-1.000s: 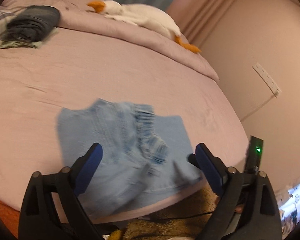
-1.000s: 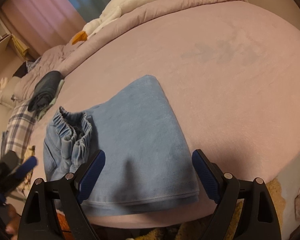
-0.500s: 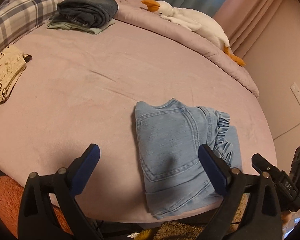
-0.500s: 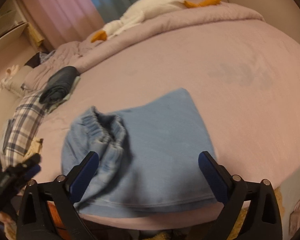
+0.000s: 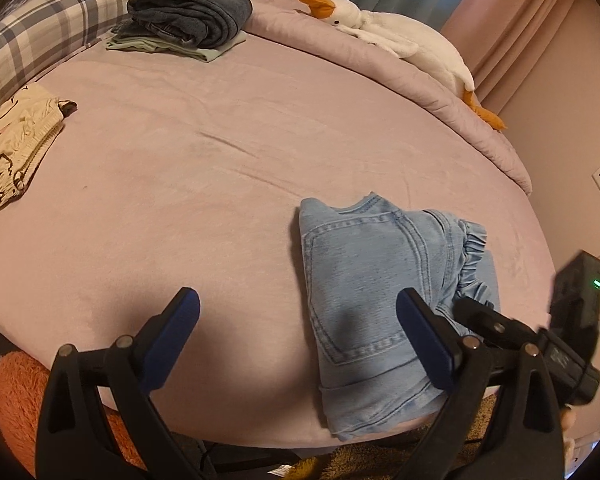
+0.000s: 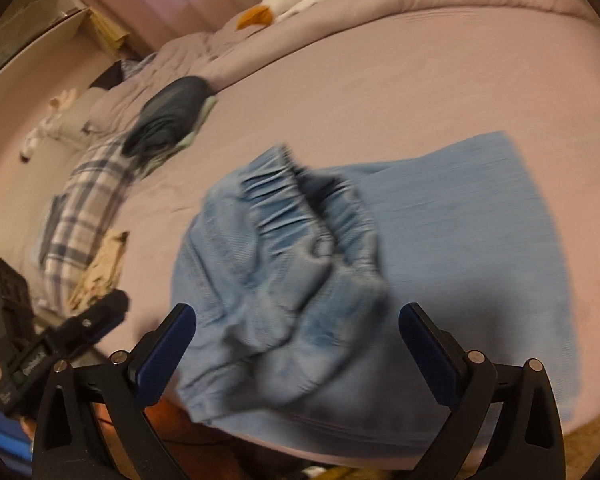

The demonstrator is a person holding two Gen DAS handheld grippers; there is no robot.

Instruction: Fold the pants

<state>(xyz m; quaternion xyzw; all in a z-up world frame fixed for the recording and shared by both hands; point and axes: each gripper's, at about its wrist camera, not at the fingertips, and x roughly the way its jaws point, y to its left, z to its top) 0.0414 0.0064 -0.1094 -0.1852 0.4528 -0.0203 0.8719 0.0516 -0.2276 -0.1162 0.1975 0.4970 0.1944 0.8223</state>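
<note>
Light-blue folded jeans [image 5: 372, 280] lie near the front edge of the pink bed [image 5: 220, 168], back pocket up. Their gathered waistband [image 6: 300, 200] rests on a smooth blue layer [image 6: 480, 240]. My left gripper [image 5: 296, 304] is open just above the sheet with nothing between its fingers; its right finger [image 5: 424, 340] overlaps the jeans' left part. My right gripper [image 6: 297, 316] hangs wide open over the crumpled waistband end, and its pads press on nothing. This view is blurred. Each gripper shows at the edge of the other's view, the right one [image 5: 500, 328] and the left one [image 6: 80, 328].
A stack of dark folded clothes [image 5: 188, 16] and a plaid pillow [image 5: 40, 28] lie at the far left. A white goose plush [image 5: 400, 40] lies on the rolled duvet behind. A cream printed garment [image 5: 12, 140] sits at the left edge, and an orange fluffy thing [image 5: 12, 392] is below the bed.
The left gripper swung left, so the jeans now sit by its right finger. The right gripper moved left from the smooth blue layer to the waistband, and its jaws widened a little.
</note>
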